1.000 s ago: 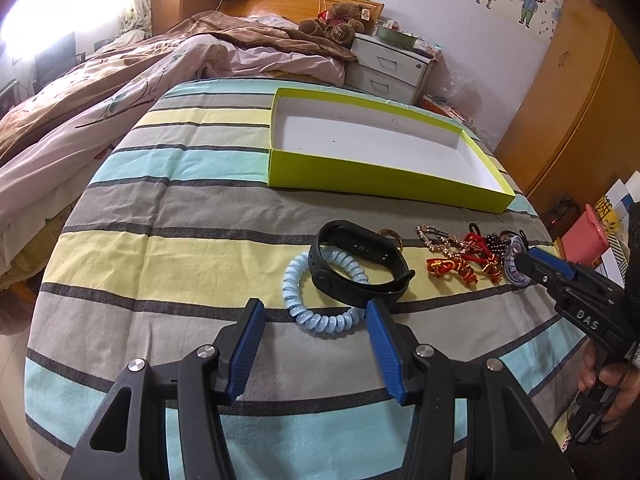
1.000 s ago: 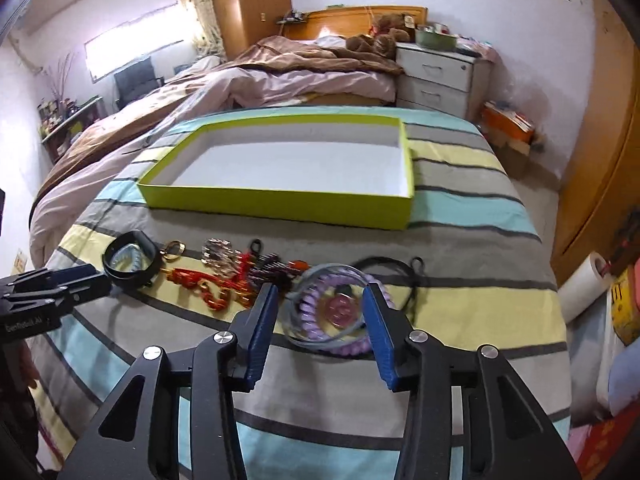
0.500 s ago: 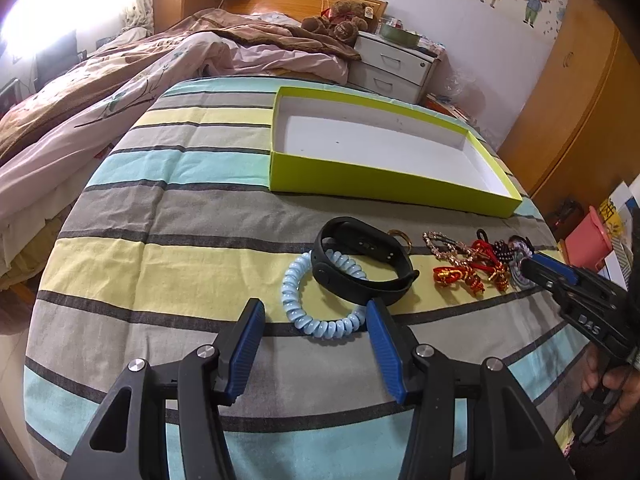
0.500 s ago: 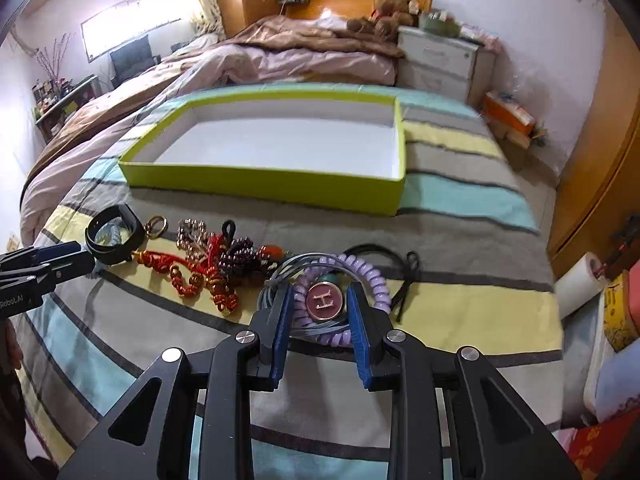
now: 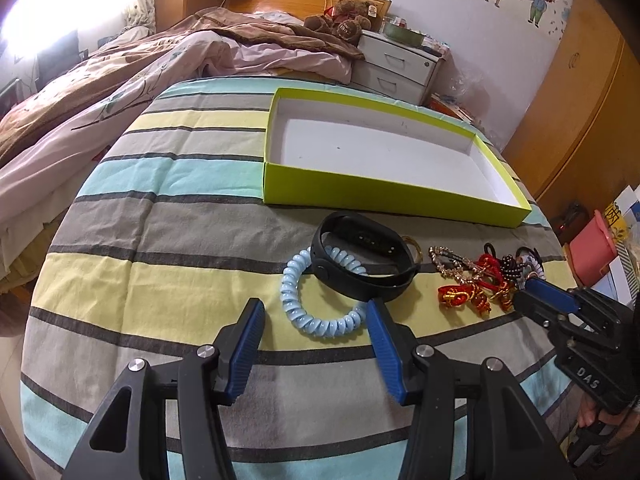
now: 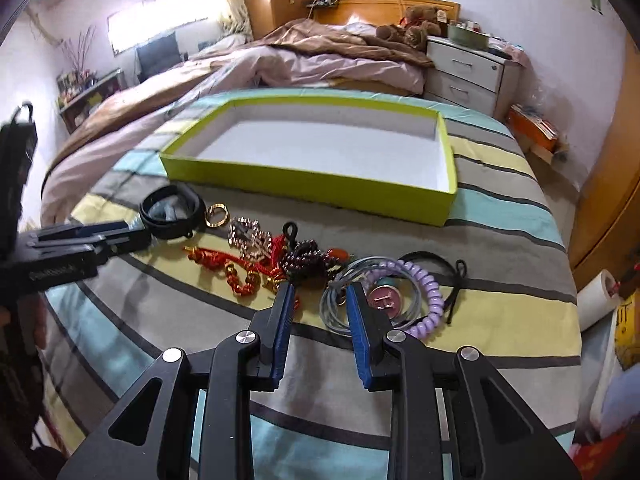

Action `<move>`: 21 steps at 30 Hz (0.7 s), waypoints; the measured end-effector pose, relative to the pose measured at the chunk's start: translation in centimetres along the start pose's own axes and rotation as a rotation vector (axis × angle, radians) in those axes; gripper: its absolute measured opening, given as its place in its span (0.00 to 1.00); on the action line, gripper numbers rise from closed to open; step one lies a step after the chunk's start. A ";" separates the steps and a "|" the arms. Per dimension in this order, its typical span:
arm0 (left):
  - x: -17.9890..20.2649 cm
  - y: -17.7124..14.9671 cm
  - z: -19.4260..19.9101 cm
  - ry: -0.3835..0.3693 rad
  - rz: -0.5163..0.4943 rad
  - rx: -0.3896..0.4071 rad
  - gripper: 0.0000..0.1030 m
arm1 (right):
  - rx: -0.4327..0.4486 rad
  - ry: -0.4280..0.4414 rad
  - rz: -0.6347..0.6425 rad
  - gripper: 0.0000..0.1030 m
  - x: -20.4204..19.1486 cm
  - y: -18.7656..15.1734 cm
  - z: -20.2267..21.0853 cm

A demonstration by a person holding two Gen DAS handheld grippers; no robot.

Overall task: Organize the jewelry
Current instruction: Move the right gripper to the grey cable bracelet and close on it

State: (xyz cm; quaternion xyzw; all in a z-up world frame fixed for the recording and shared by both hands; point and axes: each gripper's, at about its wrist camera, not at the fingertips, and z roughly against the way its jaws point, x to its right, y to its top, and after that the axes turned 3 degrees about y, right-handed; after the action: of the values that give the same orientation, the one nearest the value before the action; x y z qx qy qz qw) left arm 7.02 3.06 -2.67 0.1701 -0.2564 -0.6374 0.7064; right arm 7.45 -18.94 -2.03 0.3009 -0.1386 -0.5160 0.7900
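A row of jewelry lies on the striped bedspread in front of an empty lime-green box (image 5: 384, 194) (image 6: 320, 190). My left gripper (image 5: 316, 312) is open, its tips just short of a light-blue spiral band (image 5: 320, 322) that lies under a black wristband (image 5: 366, 264). My right gripper (image 6: 320, 296) is open and empty, its tips at the left edge of a grey wire ring (image 6: 336, 312), beside a pink "H" medallion (image 6: 385, 300) and a purple spiral band (image 6: 430, 292). Red cords and dark beads (image 6: 280, 264) lie left of it.
A gold ring (image 6: 217, 214) and a thin black hair tie (image 6: 448, 276) lie among the jewelry. The bed's rumpled quilt (image 5: 120, 92) is at the back left, a white nightstand (image 5: 396, 68) behind the box. The mattress edge drops off at the right.
My right gripper was nearly shut around the pink medallion; it has opened and shifted left, leaving the medallion on the bed. My left gripper has barely moved.
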 end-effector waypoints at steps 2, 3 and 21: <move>-0.1 0.0 0.2 -0.007 0.005 0.004 0.51 | 0.002 -0.019 0.007 0.16 -0.1 0.0 0.0; -0.2 -0.1 0.2 -0.006 0.009 0.004 0.51 | -0.004 -0.043 0.014 0.05 -0.1 0.0 -0.1; -0.6 3.3 0.5 -0.053 0.000 0.042 0.51 | 0.190 0.036 -0.106 0.03 2.0 1.0 5.9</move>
State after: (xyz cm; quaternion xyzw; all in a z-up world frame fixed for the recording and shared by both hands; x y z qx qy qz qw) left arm 9.36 4.16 -0.54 0.1679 -0.2881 -0.6363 0.6956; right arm 5.88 -22.39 2.98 0.3907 -0.1565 -0.5362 0.7317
